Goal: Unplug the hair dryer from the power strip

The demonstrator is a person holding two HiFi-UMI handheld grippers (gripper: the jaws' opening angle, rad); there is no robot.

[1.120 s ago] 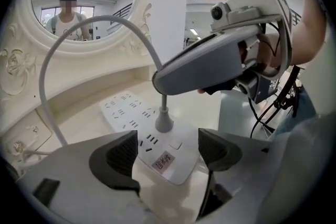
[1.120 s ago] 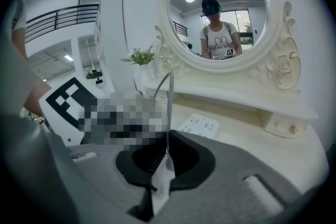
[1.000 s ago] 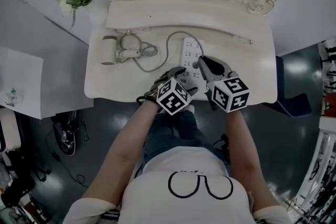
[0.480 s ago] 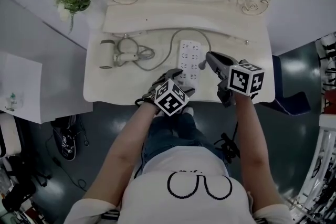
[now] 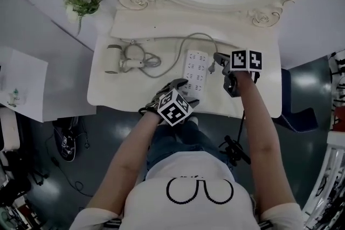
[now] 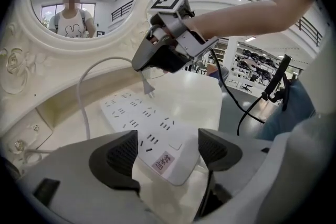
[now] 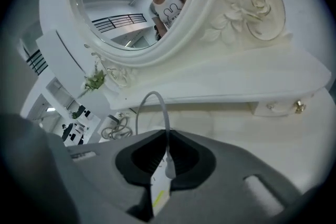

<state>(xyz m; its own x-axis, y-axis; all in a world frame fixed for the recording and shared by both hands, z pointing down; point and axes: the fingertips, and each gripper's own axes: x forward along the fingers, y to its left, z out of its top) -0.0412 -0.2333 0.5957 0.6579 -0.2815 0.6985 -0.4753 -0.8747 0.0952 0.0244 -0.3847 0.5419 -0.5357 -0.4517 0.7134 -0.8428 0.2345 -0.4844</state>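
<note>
fingers of the right gripper (image 7: 165, 157) are clamped on the plug (image 7: 168, 164), which is out of the strip (image 5: 197, 66). in the left gripper view its two prongs (image 6: 148, 89) hang bare in the air above the strip's sockets, touching nothing. the grey cord (image 5: 190, 38) arches from the plug toward the counter's back edge, then runs left to a loose coil beside the dryer (image 5: 115, 58), which lies near the counter's left edge. the strip lies in the middle of the counter (image 5: 259, 91), its near end close to the front edge. fingers of the left gripper (image 6: 168, 152) stand apart there, either side of the strip's near end, where a small pink label shows; whether they touch the strip is unclear.
</note>
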